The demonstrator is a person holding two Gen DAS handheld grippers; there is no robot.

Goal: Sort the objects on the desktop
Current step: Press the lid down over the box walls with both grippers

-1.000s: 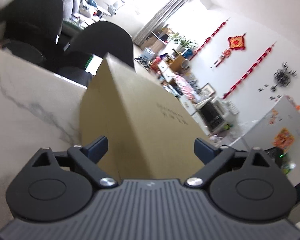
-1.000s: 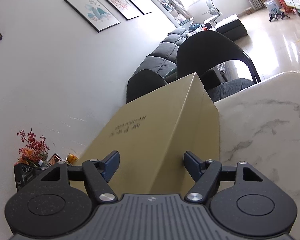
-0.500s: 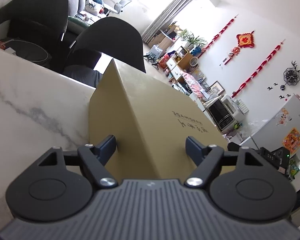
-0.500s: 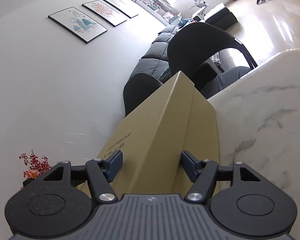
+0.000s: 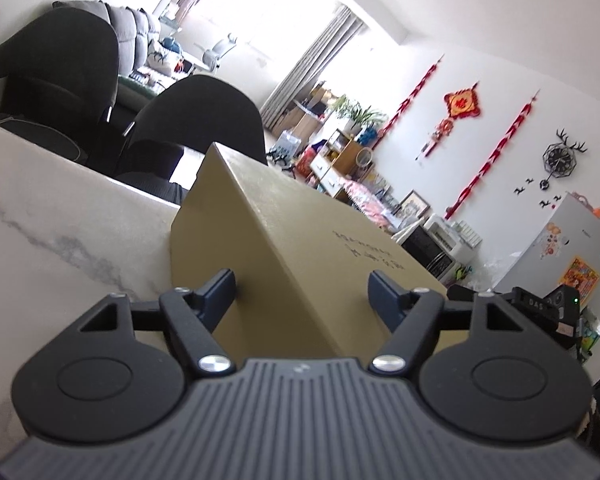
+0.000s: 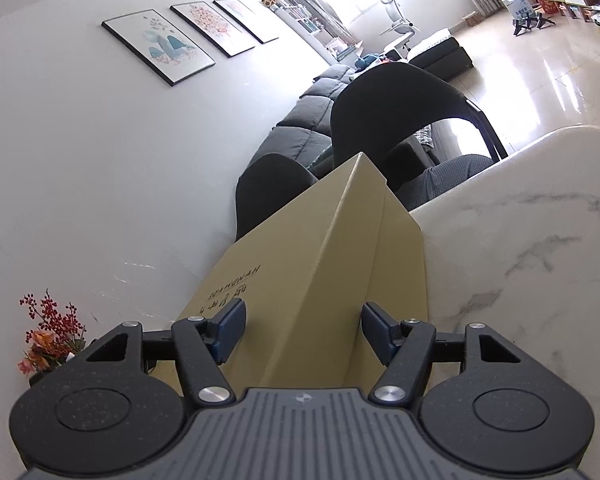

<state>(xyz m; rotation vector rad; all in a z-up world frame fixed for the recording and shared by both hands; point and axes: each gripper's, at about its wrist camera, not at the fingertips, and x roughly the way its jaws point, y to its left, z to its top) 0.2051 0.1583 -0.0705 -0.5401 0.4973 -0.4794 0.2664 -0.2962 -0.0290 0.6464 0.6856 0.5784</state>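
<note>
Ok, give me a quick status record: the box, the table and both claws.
box: one tan cardboard box, closed, print on its top face
support: marble table, with the box apparently resting on it
left claw: straddles a box edge, jaws opening, pads look just off the faces
right claw: straddles a box edge, one pad on each side, contact unclear
behind: black chairs past the table's far edge

Two black chairs (image 5: 196,120) behind marble table (image 5: 40,240); fridge (image 5: 560,256) far right of table, framed pictures (image 6: 160,46) on wall.
</note>
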